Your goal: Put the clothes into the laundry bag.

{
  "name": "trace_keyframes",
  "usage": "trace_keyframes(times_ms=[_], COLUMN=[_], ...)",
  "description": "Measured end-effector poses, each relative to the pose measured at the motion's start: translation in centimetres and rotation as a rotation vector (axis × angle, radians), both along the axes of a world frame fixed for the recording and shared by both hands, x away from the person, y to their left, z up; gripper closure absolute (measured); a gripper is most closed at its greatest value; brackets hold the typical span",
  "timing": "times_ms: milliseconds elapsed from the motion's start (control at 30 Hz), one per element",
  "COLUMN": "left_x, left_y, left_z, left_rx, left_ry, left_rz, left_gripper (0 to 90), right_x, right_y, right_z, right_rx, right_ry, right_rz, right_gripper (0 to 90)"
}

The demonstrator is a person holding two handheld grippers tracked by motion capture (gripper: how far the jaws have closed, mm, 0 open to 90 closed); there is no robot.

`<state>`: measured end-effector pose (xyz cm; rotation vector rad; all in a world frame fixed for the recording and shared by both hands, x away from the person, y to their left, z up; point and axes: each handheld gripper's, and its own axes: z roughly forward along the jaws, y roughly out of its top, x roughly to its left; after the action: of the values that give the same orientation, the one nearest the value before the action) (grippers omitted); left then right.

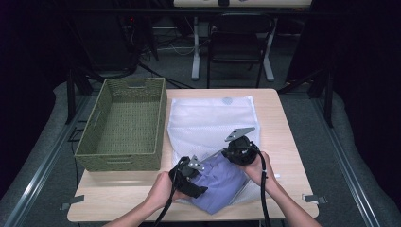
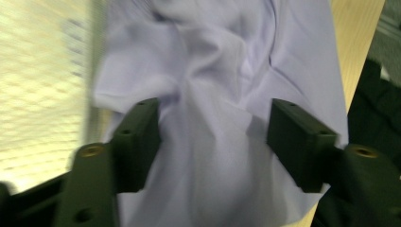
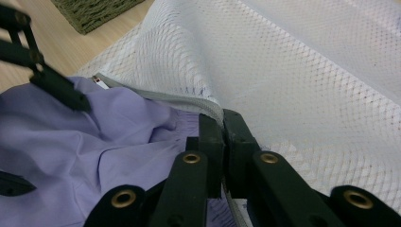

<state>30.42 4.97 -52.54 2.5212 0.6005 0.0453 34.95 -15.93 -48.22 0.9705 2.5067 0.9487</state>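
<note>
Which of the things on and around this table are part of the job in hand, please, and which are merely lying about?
In the job: purple garment, white mesh bag, left gripper, right gripper shut on the bag's zipper edge.

Lying about: woven basket, chair behind the table.

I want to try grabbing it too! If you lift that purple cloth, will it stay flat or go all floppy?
Probably floppy: the purple cloth is already bunched into soft folds between the left gripper's open fingers. It likely weighs little, since it looks thin. It may drag against the mesh bag it lies partly inside.
</note>
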Motion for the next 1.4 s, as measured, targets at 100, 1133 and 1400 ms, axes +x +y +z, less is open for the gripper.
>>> trace_keyframes(times_ms=[100,1133,1400], left_x=[0.3,1.5,-0.9], left_y=[-0.6,-0.8,-1.3], left_z=[-1.5,0.0,1.1], left_rx=[0.04,-0.069,-0.075], left_ry=[0.014,-0.085,-0.089], left_rz=[-0.017,0.078,-0.027], left_gripper=[49.6,45.3,36.2], right_x=[0.1,-0.2,0.0], right_y=[0.0,0.0,-0.3], right_z=[-0.2,0.1,-0.1], right_rx=[0.0,0.01,0.009], right_ry=[0.006,0.011,0.017], right_rz=[0.002,0.007,0.002], right_gripper=[87.9,88.0,88.1])
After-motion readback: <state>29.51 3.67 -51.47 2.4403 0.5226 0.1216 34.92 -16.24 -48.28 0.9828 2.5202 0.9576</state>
